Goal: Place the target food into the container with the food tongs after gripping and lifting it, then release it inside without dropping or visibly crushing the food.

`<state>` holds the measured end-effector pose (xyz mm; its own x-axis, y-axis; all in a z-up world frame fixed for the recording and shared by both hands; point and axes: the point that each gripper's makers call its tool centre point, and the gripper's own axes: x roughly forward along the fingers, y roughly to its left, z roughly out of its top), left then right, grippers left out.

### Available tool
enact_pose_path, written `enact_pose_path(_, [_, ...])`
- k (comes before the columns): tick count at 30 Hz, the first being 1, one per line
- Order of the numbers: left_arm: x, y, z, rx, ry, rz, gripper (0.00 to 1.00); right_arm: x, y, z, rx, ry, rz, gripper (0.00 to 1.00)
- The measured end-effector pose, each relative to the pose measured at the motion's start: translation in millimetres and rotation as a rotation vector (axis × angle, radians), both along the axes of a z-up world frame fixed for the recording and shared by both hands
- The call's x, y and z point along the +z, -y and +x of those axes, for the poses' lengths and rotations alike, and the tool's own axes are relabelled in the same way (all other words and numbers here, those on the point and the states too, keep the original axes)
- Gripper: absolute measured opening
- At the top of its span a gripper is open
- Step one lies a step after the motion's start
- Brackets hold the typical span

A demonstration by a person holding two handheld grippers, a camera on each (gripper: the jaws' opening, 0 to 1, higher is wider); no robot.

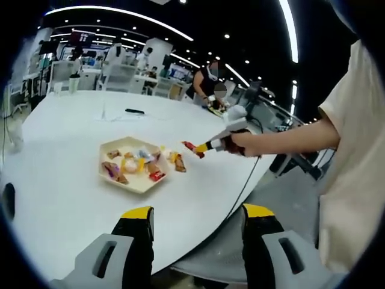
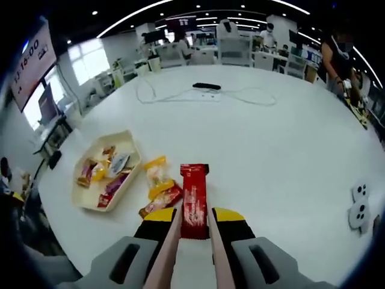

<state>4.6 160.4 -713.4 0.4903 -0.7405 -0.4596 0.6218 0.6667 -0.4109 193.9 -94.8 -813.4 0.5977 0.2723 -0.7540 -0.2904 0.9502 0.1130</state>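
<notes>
A cream hexagonal tray holds several wrapped snacks. My right gripper is shut on pale food tongs. The tongs pinch a red snack packet, held just above the white table and right of the tray. Two loose packets, a yellow one and a red-orange one, lie on the table between the tray and the held packet. My left gripper is open with nothing in it, hanging over the table's near edge, well short of the tray.
A black device with a white cable lies far across the round white table. Two white dotted objects sit near the right edge. A person's arm holds the right gripper. Desks and people stand behind.
</notes>
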Motion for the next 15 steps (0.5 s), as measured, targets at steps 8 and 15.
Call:
enact_pose_path(8, [10.8,-3.1,-8.7,0.0,0.043,-0.01,0.57,37.1,5.6,-4.2,-0.023,0.074,0.01,0.22])
enact_pose_path(15, [11.9,-8.3,-15.0,0.019,0.05,-0.011,0.57,56.5,4.6,-5.4,-0.018,0.121,0.015,0.22])
